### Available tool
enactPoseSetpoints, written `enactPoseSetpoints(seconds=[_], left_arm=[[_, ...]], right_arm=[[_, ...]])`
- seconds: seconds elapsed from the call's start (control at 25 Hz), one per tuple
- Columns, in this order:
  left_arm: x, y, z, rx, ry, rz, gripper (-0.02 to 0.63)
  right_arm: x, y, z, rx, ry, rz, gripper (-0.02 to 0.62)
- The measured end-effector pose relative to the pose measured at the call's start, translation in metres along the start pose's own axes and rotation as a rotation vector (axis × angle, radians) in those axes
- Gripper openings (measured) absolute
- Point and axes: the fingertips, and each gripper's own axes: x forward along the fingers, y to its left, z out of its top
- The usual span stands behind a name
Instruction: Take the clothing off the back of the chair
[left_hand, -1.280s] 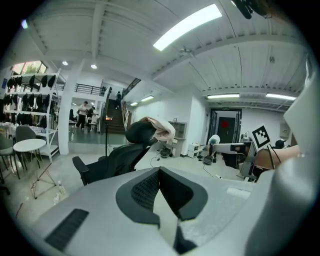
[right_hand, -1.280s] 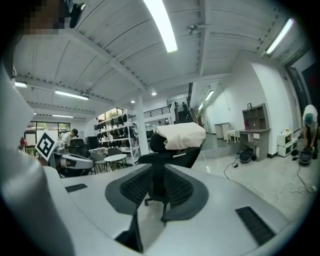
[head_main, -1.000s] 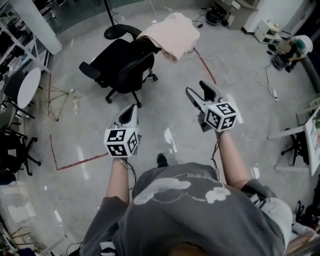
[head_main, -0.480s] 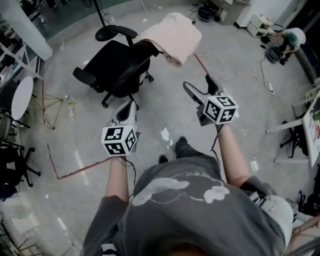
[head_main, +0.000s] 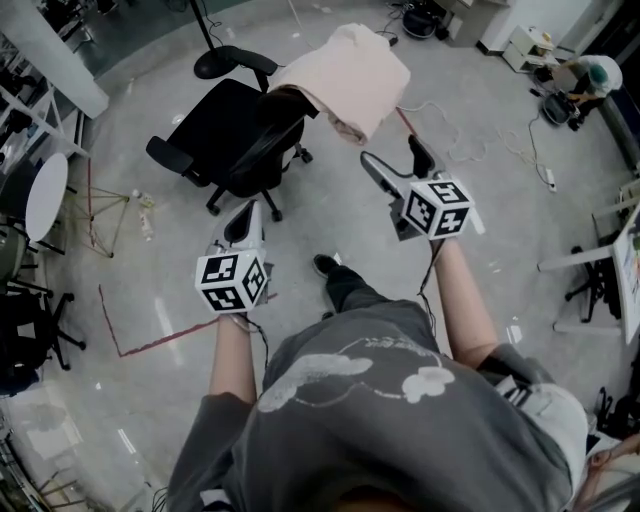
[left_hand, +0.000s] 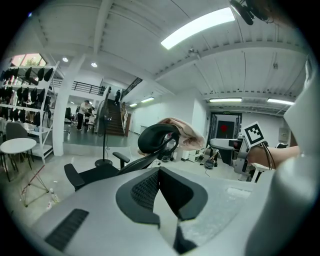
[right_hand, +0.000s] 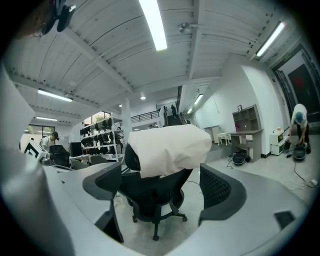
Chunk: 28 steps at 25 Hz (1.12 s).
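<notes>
A pale cream garment (head_main: 352, 72) hangs over the back of a black office chair (head_main: 232, 130) on the grey floor ahead. In the right gripper view the clothing (right_hand: 170, 146) covers the top of the chair (right_hand: 150, 197), some way beyond the jaws. My right gripper (head_main: 391, 160) is held near level, short of the garment, open wide with nothing between its jaws (right_hand: 162, 189). My left gripper (head_main: 248, 214) is shut and empty, near the chair's base. In the left gripper view (left_hand: 160, 172) the chair (left_hand: 97, 172) and clothing (left_hand: 184, 131) stand ahead.
A round white table (head_main: 45, 195) and dark chairs stand at the left. Red tape lines (head_main: 150, 335) and loose cables (head_main: 470, 140) cross the floor. A lamp base (head_main: 215, 62) sits behind the chair. A person (head_main: 590, 80) crouches at the far right; a desk (head_main: 600, 262) stands on the right.
Both grippers have moved forward toward the chair as the person stepped ahead. The right gripper's jaws have spread wider. The left gripper has stayed shut.
</notes>
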Motion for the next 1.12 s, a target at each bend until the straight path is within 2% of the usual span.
enactPoseSetpoints(seconds=[0.2, 0.32, 0.56, 0.84, 1.04, 1.12], left_arm=[[0.026, 0.011, 0.014, 0.011, -0.016, 0.011, 0.000], [0.044, 0.013, 0.025, 0.010, -0.034, -0.016, 0.000], [0.071, 0.021, 0.033, 0.015, -0.029, -0.016, 0.000], [0.081, 0.035, 0.030, 0.003, -0.012, 0.002, 0.000], [0.082, 0.045, 0.027, -0.012, -0.010, 0.021, 0.000], [0.083, 0.048, 0.026, -0.020, -0.006, 0.027, 0.000]], right_arm=[[0.033, -0.010, 0.017, -0.093, -0.027, -0.014, 0.456], [0.053, -0.022, 0.024, -0.105, -0.018, -0.010, 0.460], [0.084, -0.029, 0.021, -0.143, 0.023, 0.031, 0.474], [0.110, -0.027, 0.027, -0.192, -0.010, 0.063, 0.472], [0.123, -0.027, 0.022, -0.214, 0.027, 0.072, 0.469], [0.125, -0.025, 0.019, -0.216, 0.041, 0.082, 0.435]])
